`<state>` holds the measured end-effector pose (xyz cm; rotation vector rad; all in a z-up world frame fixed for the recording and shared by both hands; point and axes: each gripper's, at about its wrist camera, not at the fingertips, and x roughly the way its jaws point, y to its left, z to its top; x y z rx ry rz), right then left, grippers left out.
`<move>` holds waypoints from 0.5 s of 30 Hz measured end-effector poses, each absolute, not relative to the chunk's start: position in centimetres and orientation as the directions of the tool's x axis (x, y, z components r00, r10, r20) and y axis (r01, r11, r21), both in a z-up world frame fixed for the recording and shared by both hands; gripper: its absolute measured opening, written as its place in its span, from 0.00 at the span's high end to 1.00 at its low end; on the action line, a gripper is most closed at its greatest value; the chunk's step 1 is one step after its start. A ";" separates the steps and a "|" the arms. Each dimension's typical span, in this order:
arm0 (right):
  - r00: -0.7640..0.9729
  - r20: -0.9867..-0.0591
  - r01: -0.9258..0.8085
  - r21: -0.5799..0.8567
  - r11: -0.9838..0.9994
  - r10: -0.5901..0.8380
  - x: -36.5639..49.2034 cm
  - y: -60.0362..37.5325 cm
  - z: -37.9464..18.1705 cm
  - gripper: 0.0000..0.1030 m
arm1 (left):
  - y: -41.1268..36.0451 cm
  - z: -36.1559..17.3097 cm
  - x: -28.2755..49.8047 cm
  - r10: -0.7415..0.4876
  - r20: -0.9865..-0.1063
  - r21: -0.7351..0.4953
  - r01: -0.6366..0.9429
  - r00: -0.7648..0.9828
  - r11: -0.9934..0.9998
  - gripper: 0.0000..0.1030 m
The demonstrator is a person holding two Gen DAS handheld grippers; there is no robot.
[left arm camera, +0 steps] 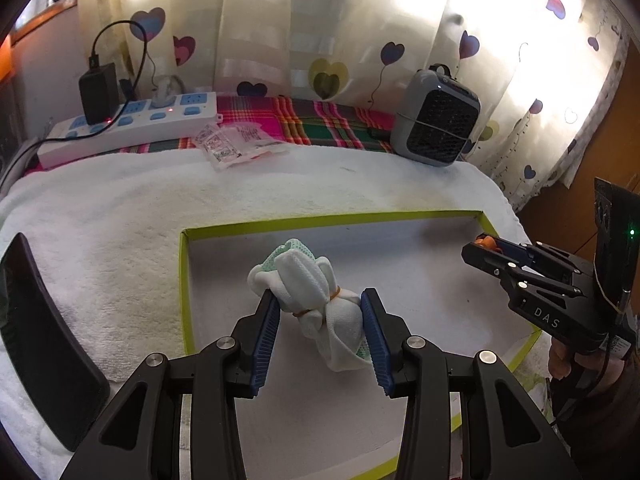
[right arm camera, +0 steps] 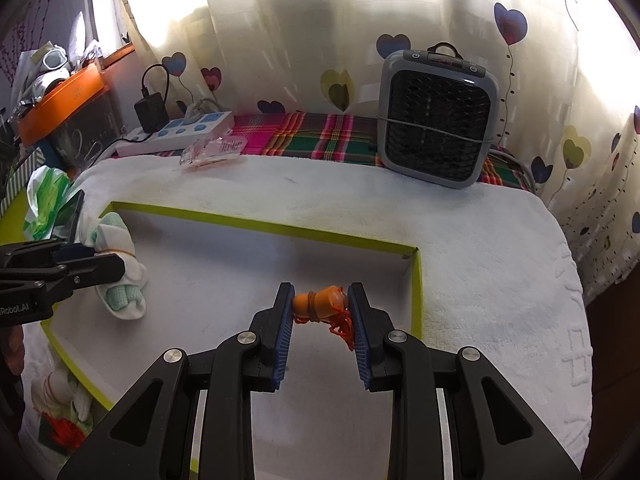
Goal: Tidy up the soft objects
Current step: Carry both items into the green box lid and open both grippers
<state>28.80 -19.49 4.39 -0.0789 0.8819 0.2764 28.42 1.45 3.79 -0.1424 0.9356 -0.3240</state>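
Grey fan heater, white power strip, plaid cloth behind.

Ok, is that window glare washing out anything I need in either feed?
Left wrist view: curtain blown out, but sock bundle in the left hand-held gripper reads clearly. Right wrist view: same backlight, orange toy sharp; edges bend from fisheye.

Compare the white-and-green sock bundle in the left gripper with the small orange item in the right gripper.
The white-and-green sock bundle is clearly bulkier than the small orange stringy item. The bundle is pale knit fabric tied with a rubber band; the orange item is bright, rounded, with loose strands hanging. The bundle sticks out well beyond the left gripper; the orange item sits between the pads of the right gripper. Both are clamped over the yellow-rimmed shallow box.
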 end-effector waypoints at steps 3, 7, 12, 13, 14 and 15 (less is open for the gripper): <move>0.598 -0.776 -0.272 0.038 0.961 0.200 29.2 -19.5 4.1 0.72 | 1.4 3.7 28.7 -0.336 -0.765 -0.259 0.214 0.549 0.942 0.62; 0.589 -0.783 -0.279 0.036 0.960 0.200 29.5 -19.3 3.8 0.72 | 1.4 3.6 28.8 -0.330 -0.767 -0.259 0.205 0.551 0.944 0.61; 0.588 -0.786 -0.276 0.029 0.961 0.192 29.6 -19.3 3.6 0.72 | 1.4 3.6 28.9 -0.328 -0.767 -0.256 0.204 0.551 0.945 0.60; 0.587 -0.787 -0.276 0.027 0.961 0.190 29.6 -19.3 3.5 0.72 | 1.4 3.6 29.0 -0.323 -0.767 -0.252 0.202 0.555 0.946 0.60; 0.588 -0.787 -0.274 0.024 0.961 0.188 29.7 -19.3 3.5 0.72 | 1.4 3.7 29.0 -0.314 -0.768 -0.244 0.199 0.559 0.949 0.59; 0.590 -0.786 -0.272 0.022 0.962 0.184 29.7 -19.3 3.5 0.72 | 1.4 3.7 29.1 -0.307 -0.768 -0.238 0.195 0.562 0.952 0.58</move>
